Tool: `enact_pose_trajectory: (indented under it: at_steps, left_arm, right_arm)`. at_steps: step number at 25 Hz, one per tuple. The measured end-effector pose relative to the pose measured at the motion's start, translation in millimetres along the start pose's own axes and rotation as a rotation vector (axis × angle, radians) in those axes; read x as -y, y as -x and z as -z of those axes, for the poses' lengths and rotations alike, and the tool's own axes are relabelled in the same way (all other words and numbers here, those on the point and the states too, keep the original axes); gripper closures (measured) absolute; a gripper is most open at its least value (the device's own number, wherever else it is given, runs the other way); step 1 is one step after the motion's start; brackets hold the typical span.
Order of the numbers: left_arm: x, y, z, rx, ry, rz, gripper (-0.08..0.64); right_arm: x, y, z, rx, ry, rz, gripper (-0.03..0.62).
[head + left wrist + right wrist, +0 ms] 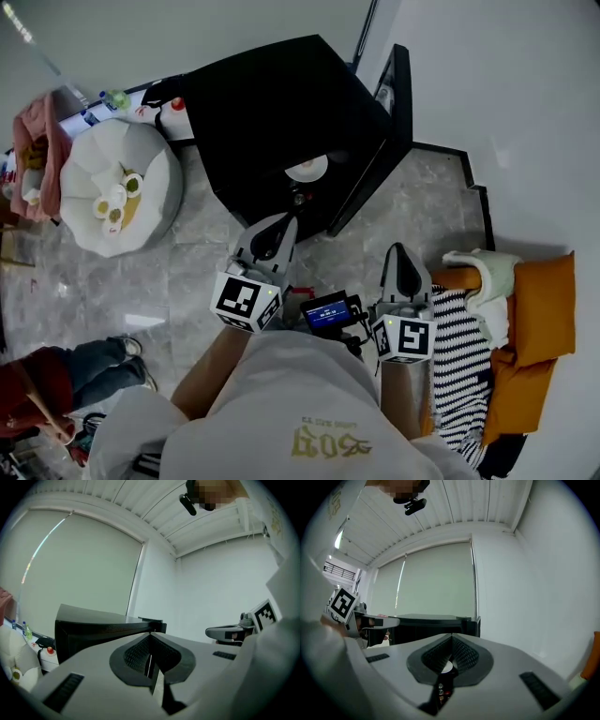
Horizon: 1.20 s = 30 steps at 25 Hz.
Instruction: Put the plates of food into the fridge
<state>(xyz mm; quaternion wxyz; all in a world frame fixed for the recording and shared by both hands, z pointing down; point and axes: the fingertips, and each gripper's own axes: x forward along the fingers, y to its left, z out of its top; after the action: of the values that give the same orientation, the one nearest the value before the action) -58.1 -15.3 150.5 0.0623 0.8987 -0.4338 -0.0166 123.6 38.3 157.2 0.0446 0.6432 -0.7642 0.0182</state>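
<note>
Holding the left claw (pixel 285 222) and the right claw (pixel 402 250) level, each pinched fully shut on nothing, both at six o'clock of the black fridge (pixel 272 103). Showing one white plate (pixel 307 169) already inside, just behind the open front, with the door (pixel 380 150) swung out toward three o'clock. Leaving the other plates of food (pixel 117 199) on the round white desk (pixel 155 155) at nine o'clock of the fridge, well apart from both claws. Probably between trips, so turn toward nine o'clock, spread one claw before arriving, and take a plate by its rim with the pads (pixel 136 656) flat above and below. Keep it level all the way to stop food sliding. Expect slick glazed rims, so pinch firmly without tilting. Steady the door with the free claw if it drifts. Looks hard, boxy and matte on the fridge casing; soft, puffy and draped on the desk cover; small, round and shallow for the dishes, with green and tan food; glossy and marble-veined across the grey floor (pixel 187 272); finely ribbed and black on the pads.
</note>
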Motion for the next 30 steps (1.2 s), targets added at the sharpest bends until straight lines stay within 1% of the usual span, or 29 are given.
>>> enact_pose_trajectory:
  at_steps: [6,11,18,30]
  left_arm:
    - [-1,8,0,0.006,0.006,0.002,0.554]
    - [-3,8,-5,0.012,0.004,0.001,0.555]
    - [-6,5,-2,0.004,0.012,0.003,0.555]
    - [-11,2,0,-0.003,0.016,-0.013,0.554]
  right_arm:
    - [-5,6,-1,0.004,-0.011,0.01,0.583]
    - [-7,5,0,-0.005,0.0,0.016,0.584]
    - [-6,7,2,-0.005,-0.015,0.025,0.583]
    - [-4,5,7,-0.024,-0.016,0.008,0.583]
